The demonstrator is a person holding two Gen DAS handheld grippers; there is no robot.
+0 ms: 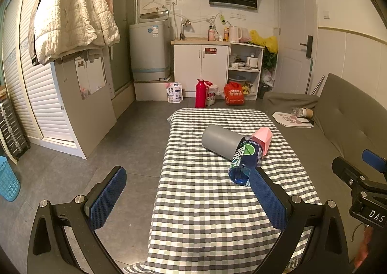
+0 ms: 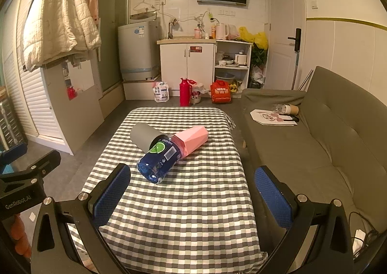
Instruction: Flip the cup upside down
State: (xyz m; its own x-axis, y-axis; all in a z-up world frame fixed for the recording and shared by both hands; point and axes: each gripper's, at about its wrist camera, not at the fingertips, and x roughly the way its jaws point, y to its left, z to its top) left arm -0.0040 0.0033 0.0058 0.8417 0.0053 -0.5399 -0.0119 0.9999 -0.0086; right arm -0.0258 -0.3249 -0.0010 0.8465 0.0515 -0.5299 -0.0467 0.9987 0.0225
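A grey cup (image 1: 221, 141) lies on its side on the checked tablecloth (image 1: 205, 213), its base pointing to the far left. It also shows in the right wrist view (image 2: 144, 137). A pink faceted cup (image 1: 263, 138) lies on its side beside it, also in the right wrist view (image 2: 193, 139). A blue bottle (image 1: 244, 162) lies in front of both, also in the right wrist view (image 2: 160, 161). My left gripper (image 1: 188, 199) is open and empty, near the table's front. My right gripper (image 2: 193, 197) is open and empty, short of the bottle.
A grey sofa (image 2: 326, 141) runs along the table's right side, with a paper cup (image 2: 291, 109) and a card on it. Grey floor (image 1: 108, 141) lies to the left. A red flask (image 1: 200, 93) and bags stand on the floor beyond the table.
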